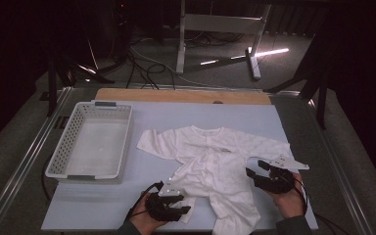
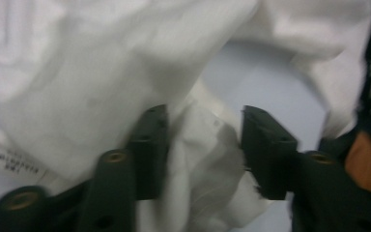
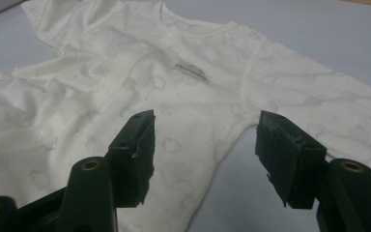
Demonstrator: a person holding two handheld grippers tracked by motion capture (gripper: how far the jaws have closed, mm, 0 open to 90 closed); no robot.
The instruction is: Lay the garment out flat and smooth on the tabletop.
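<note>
A white baby garment [image 1: 210, 161] is spread on the pale blue mat [image 1: 176, 115], right of the white basket [image 1: 90, 142]. At its near left leg, cloth is bunched between the left gripper [image 1: 181, 209] jaws, partly closed. At the right sleeve, the right gripper [image 1: 255, 167] is held open, nothing gripped.

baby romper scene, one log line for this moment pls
baby romper spread on table | left gripper open, leg cloth between jaws | right gripper open, over sleeve side | basket empty
</note>
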